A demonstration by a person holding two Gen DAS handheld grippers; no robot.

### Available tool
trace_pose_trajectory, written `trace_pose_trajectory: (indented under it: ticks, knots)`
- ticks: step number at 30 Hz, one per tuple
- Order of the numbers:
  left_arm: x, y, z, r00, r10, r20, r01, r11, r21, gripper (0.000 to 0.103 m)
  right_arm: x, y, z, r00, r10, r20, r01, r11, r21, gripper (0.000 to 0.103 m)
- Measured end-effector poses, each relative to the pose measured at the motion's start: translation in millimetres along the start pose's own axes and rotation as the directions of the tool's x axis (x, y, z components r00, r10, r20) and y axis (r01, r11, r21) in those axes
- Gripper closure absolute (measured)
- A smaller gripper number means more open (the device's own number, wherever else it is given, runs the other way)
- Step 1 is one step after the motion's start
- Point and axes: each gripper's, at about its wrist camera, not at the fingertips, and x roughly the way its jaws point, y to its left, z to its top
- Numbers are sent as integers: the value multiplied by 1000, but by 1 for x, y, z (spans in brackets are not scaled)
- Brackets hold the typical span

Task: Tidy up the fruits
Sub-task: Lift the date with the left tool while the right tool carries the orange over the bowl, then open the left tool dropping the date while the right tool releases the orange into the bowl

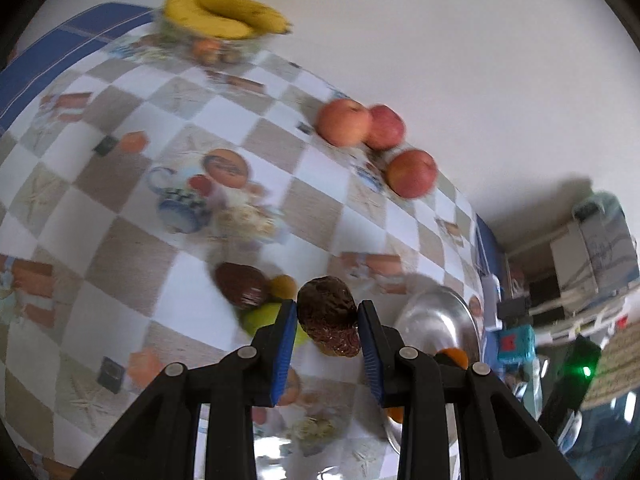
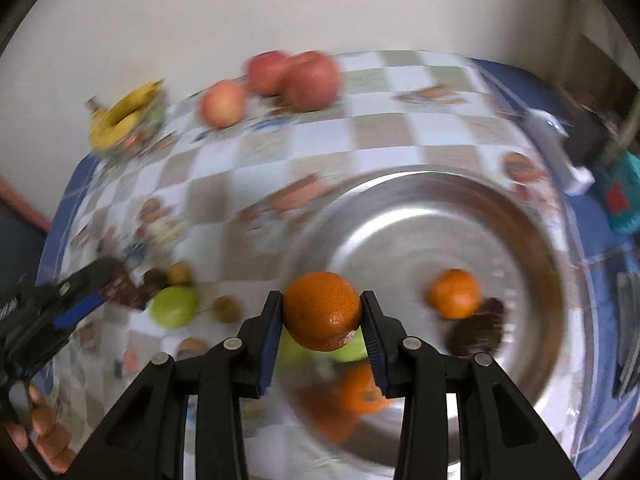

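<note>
My left gripper (image 1: 327, 320) is shut on a dark brown wrinkled fruit (image 1: 328, 322) and holds it above the checkered tablecloth. Below it lie another brown fruit (image 1: 242, 285), a green fruit (image 1: 262, 318) and a small yellow one (image 1: 283, 285). My right gripper (image 2: 322, 312) is shut on an orange (image 2: 322, 310) above the near rim of a steel bowl (image 2: 420, 216). In the bowl lie an orange (image 2: 454, 293), a dark brown fruit (image 2: 478, 330) and a green fruit (image 2: 352, 350). The left gripper (image 2: 108, 284) shows at the left of the right wrist view.
Three red apples (image 1: 344, 122) lie by the wall at the table's far edge. Bananas (image 1: 224, 16) rest on a glass bowl at the far corner. A green pear (image 2: 174, 304) and small brown fruits (image 2: 226, 308) lie left of the steel bowl. Clutter stands off the table's right edge.
</note>
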Motion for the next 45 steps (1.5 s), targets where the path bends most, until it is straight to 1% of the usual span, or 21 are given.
trace_pose_trajectory:
  ticks: [4,6,7,8,11,18,22,27,33,35,38,41,44,45]
  knots:
    - [11,-26,-10,999,-38,-28,41,996,79,70,0,-42,3,998,-67,2,67,992,104,63]
    - [20,-44,-16,996,-75,-49,81,988,133,70,-1,-61,3,994,-107,9,104,983,148,63]
    - [23,-51,-19,995,-84,-54,92,984,151,70,-1,-67,3,993,-115,13,111,980,165,63]
    - [28,-62,-23,994,-92,-60,101,977,190,70,-2,-75,3,993,-117,19,111,976,188,63]
    - [39,-87,-30,995,-80,-56,93,953,288,70,0,-90,5,994,-104,43,92,969,228,63]
    - [67,-118,-35,996,-75,-57,92,910,405,70,13,-97,11,992,-103,76,82,967,239,63]
    - [89,-129,-39,997,-46,-63,70,886,458,70,25,-99,12,991,-118,62,101,968,230,63]
    - [113,-133,-43,997,-19,-70,51,874,484,70,44,-105,11,992,-125,30,115,966,233,63]
    - [136,-135,-54,996,23,-92,27,861,508,70,50,-103,10,987,-154,38,143,968,207,63]
    - [139,-136,-55,995,20,-97,31,862,505,70,51,-105,9,988,-150,40,138,967,216,62]
    - [143,-134,-57,994,43,-104,16,862,506,69,52,-106,8,988,-150,45,137,967,214,62]
    - [143,-133,-56,994,43,-103,14,867,499,69,52,-105,7,986,-157,49,144,967,209,62]
    - [138,-134,-54,994,32,-104,23,871,490,65,52,-104,6,986,-162,47,149,968,201,62]
    - [136,-135,-53,994,29,-104,25,872,490,59,52,-105,6,986,-164,43,152,968,202,61]
